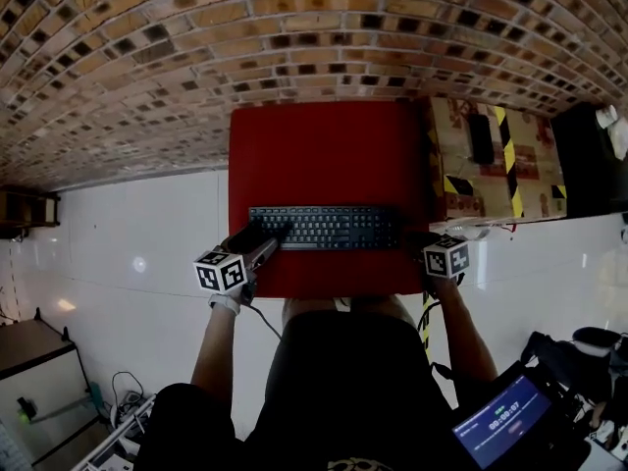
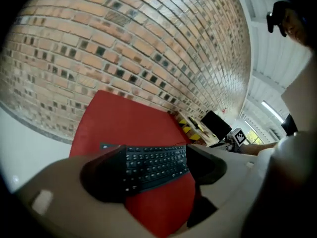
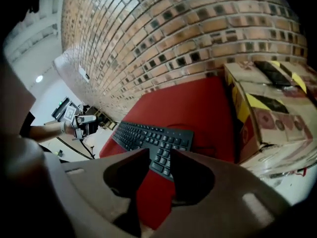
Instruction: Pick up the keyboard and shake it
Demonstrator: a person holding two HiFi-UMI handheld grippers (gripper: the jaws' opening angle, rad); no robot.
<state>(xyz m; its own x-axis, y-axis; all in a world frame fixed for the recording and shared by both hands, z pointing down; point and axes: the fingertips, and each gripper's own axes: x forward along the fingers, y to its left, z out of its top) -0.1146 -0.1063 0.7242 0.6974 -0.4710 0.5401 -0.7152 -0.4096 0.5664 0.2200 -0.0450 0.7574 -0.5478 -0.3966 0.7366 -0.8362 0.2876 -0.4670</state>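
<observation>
Keyboard [image 1: 324, 228] black, full-size, lies flat on red counter [image 1: 324, 145], centre of head view, long side across the frame, near the counter's lower edge; box [image 1: 491, 155] just beside counter at right, apart from keyboard.

Left gripper [image 1: 276, 234] at keyboard's left end, jaws spread wide; in left gripper view [image 2: 156, 155] the keyboard [image 2: 156, 165] shows in the gap but neither pad presses on it, so nothing held. Right gripper [image 1: 420, 240] at keyboard's right end; in right gripper view [image 3: 160, 155] jaws only a little apart, narrow gap, keyboard corner [image 3: 153, 138] seen beyond it, nothing gripped.

Step judged: approach to grasp, pickup not begun; keyboard not yet lifted.

Handling, judged: light, stiff plastic slab, thin, long; should not sag if held at both ends; smooth edges may slip under shaking, keys may get pressed or popped if pads land on them. Best hold: short ends, one gripper each, pads over top and bottom of the frame edge, off the keycaps where possible. Right jaws look too narrow for the edge as they stand; would need to spread more. Low profile on counter makes getting a jaw underneath the awkward part.
</observation>
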